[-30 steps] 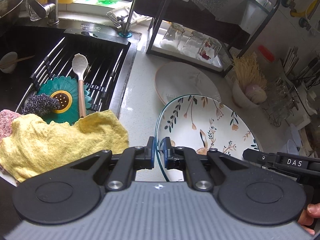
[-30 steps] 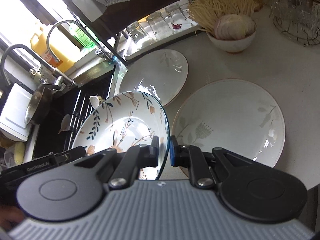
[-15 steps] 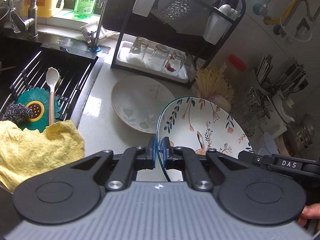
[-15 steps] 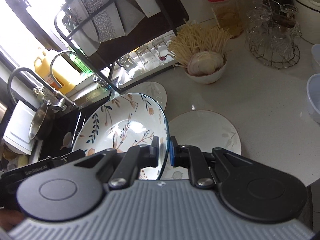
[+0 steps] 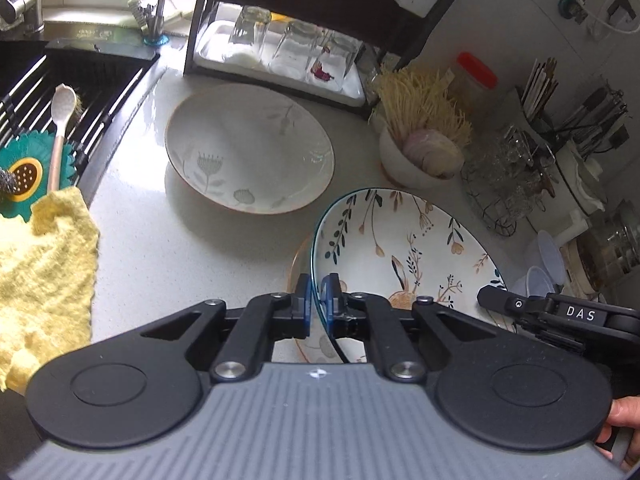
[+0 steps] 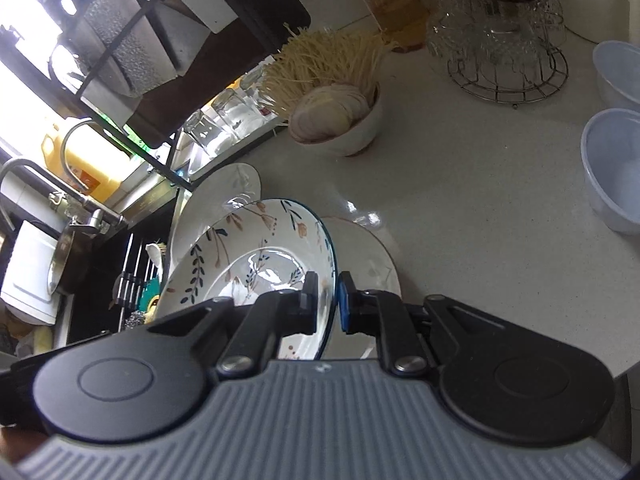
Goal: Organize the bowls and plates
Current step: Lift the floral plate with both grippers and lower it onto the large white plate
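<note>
Left wrist view: the left gripper (image 5: 319, 294) is pinching the near rim of the floral plate (image 5: 400, 248), which is tilting over a cream plate (image 5: 298, 264) lying just under the fingers. Ahead and to its left, another cream plate (image 5: 248, 148) is sitting on the counter (image 5: 168, 248). Opposite, the right gripper (image 6: 329, 304) is clamping the same floral plate's (image 6: 256, 256) far rim.

right gripper (image 6: 328, 304) clamped on rim of floral plate (image 6: 256, 256) | plate tilted above pale plate (image 6: 372, 260) on counter (image 6: 460, 200) | second pale plate (image 6: 232, 184) far left by sink | noodle bowl (image 6: 352, 128) far | two plastic bowls (image 6: 612, 168) right
</note>
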Demonstrator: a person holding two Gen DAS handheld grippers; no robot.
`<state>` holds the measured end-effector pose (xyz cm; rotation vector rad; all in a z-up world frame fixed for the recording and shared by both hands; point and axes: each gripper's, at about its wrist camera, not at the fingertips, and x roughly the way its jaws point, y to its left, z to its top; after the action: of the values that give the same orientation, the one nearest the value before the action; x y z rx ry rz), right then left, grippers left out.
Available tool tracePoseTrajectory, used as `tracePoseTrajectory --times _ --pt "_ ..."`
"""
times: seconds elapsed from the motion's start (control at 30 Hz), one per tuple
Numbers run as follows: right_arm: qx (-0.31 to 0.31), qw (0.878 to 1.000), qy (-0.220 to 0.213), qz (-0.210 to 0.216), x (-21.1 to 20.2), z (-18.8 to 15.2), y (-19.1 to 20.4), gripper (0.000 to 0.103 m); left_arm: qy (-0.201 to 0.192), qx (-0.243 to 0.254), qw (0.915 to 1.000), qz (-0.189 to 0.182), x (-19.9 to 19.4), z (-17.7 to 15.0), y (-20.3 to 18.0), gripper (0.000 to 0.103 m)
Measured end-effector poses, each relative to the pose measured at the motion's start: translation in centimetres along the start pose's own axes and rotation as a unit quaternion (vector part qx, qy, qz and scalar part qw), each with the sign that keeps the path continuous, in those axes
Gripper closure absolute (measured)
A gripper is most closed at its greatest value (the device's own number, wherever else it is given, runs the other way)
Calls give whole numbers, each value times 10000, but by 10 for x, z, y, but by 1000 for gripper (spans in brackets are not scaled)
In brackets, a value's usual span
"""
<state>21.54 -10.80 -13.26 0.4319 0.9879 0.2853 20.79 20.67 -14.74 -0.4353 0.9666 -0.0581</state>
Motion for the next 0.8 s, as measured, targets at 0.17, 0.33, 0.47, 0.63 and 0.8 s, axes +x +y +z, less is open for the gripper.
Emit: tracePoseTrajectory --times 0.17,0.33,0.47,0.63,0.8 --pt "-44 9996 256 -124 8 -1 -18 90 344 -31 9993 116 29 -9 -8 94" --pt "-210 9987 352 -309 11 4 -20 90 581 -90 9982 82 46 -11 -11 93" --pt "-319 9982 390 -326 16 14 -22 90 648 -201 9976 139 57 -9 -13 92" --pt "-564 9966 468 -380 25 19 -23 90 735 -207 9968 245 65 -8 -15 91" --pt "-826 9946 403 -475 29 19 -16 90 808 -120 9959 381 70 -5 -19 90"
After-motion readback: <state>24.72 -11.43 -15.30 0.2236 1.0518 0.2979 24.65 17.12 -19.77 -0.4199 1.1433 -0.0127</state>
